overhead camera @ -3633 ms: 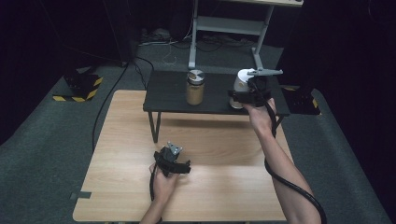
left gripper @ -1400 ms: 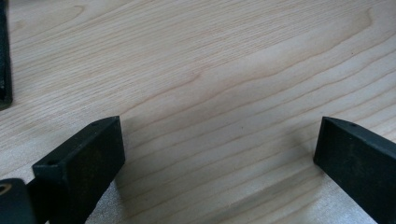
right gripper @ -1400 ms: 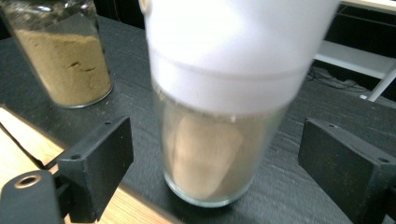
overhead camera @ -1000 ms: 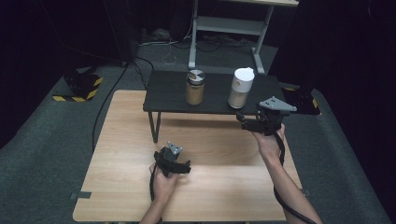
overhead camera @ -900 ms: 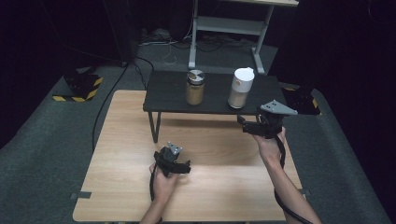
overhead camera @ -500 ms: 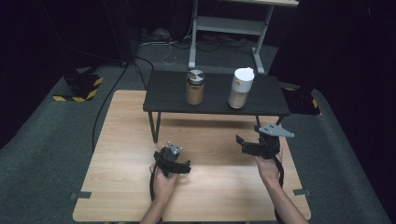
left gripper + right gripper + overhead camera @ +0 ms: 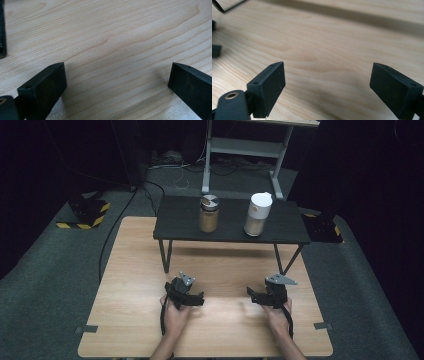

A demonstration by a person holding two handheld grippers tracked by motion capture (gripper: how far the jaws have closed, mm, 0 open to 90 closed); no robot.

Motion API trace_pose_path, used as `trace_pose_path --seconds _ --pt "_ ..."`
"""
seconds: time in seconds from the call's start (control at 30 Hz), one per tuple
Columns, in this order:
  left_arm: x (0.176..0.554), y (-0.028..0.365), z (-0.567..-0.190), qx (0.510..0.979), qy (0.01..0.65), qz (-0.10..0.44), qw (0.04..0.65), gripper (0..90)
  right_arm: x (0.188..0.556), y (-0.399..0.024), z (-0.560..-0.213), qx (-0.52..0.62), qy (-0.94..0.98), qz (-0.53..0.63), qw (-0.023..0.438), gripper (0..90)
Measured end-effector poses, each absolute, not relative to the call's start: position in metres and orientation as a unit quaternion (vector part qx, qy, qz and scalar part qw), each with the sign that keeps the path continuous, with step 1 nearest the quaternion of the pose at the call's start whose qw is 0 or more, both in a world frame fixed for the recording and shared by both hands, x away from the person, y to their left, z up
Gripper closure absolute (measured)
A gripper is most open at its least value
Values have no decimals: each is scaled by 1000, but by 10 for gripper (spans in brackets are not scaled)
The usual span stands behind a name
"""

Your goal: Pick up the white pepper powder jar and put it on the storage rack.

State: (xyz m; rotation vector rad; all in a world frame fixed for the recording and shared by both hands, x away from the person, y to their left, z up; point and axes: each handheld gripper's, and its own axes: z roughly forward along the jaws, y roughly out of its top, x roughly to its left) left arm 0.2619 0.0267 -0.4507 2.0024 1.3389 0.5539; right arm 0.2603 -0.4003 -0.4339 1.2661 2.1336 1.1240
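Both tools are parked low on the light wooden surface (image 7: pixel 125 270) near its front edge, one in each hand, and neither is carrying anything. The left tool (image 7: pixel 192 298) sits left of the middle of that edge with its jaws spread wide; in the left gripper view (image 7: pixel 117 82) there's just bare wood grain between the two black pads, so it's released. The right tool (image 7: pixel 256 297) mirrors it toward the front right corner; its jaws have just been closing a touch, but the right gripper view (image 7: pixel 328 82) shows them well apart with nothing between them, so released too.

The stuff they'd be working with is up on the small black raised shelf (image 7: pixel 295 227) that stands on thin legs along the back edge of the surface. The glass jar of brownish contents with a metal lid (image 7: pixel 209 213) stands upright left of the shelf's middle, and the white-lidded cylindrical container with a pale beige body (image 7: pixel 258 214) stands upright toward the shelf's right end, well apart from the jar. Both are well away from either tool.

My guess on the why: this reads like a rest pose, hands down and jaws empty with both containers set neatly on the shelf, so whatever placing was needed looks finished, or a fresh reach hasn't started
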Motion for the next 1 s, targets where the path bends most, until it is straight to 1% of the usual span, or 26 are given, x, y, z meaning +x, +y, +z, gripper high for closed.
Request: trace_pose_path --seconds 0.2,0.5,0.63,0.87,1.0 --pt "262 27 -451 765 512 212 329 17 260 -399 -445 461 771 391 201 114" --pt "262 27 -451 765 512 212 329 17 262 -393 -450 465 776 375 202 85" --pt "262 27 -451 765 512 212 329 17 263 -391 -449 461 780 371 202 79" --pt "262 26 -451 765 512 212 328 17 270 -390 -446 471 786 354 188 59" --pt "262 27 -450 766 511 212 327 17 269 -380 -445 463 795 335 204 48"
